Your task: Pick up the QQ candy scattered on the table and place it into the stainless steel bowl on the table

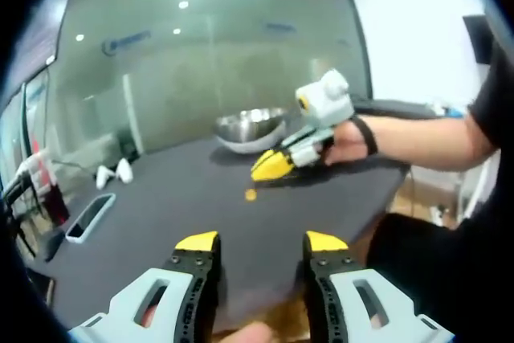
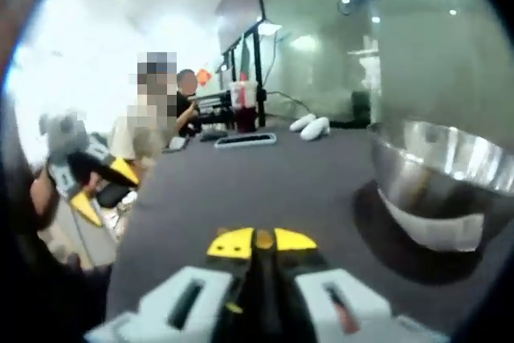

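Dark counter [image 1: 201, 198]: one candy [image 1: 250, 194] lies loose, near steel bowl [image 2: 450, 174]. Right claw [image 2: 253, 240] pinches an orange candy; left claw [image 1: 263, 241] gapes empty.

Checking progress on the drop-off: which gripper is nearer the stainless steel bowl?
Right. The right gripper sits just in front of the stainless steel bowl, jaws shut. The left gripper hangs back over the table's near edge, jaws open.
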`<action>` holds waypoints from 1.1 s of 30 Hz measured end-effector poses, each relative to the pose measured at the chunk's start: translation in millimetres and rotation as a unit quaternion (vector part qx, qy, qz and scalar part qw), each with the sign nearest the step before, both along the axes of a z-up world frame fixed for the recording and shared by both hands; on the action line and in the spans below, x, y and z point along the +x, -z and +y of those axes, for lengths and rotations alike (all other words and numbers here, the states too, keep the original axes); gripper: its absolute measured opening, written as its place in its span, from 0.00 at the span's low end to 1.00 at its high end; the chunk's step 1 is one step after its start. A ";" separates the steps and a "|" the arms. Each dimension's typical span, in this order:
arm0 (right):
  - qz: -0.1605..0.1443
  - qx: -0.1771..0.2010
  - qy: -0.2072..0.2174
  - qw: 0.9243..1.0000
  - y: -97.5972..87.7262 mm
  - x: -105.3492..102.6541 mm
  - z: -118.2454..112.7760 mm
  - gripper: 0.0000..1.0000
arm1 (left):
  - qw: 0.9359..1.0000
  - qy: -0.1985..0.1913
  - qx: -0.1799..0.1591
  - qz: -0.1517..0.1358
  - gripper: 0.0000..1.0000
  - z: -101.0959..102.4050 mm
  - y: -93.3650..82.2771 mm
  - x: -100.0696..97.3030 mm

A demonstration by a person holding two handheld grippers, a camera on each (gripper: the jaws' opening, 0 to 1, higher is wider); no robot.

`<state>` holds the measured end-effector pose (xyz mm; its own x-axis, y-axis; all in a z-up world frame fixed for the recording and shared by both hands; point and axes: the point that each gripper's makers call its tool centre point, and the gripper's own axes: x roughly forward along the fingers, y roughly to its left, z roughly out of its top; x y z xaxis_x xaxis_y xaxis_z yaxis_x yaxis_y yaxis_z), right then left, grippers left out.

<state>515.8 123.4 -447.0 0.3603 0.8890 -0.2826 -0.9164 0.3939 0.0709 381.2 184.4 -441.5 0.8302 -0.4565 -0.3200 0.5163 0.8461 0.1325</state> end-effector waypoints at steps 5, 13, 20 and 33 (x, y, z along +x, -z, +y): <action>-0.047 0.029 0.027 0.998 -43.8 8.1 -20.3 0.09 | 1.000 0.005 0.000 0.004 0.42 -3.2 3.5 0.1; -0.133 0.005 0.146 0.980 -87.1 51.8 -66.9 0.09 | 1.000 0.012 -0.002 0.004 0.42 -9.4 4.4 0.3; -0.200 -0.041 0.213 0.956 -95.5 79.2 -91.5 0.09 | 1.000 0.010 -0.001 0.006 0.42 -8.0 6.2 -1.2; -0.183 -0.026 0.290 0.939 -92.9 120.1 -115.8 0.10 | 1.000 0.006 0.001 0.008 0.42 -4.1 6.5 -2.0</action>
<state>635.9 7.7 -354.1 0.8613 0.5012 -0.0834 -0.5055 0.8286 -0.2407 379.2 180.2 -447.9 0.8194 -0.4663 -0.3335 0.5288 0.8395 0.1253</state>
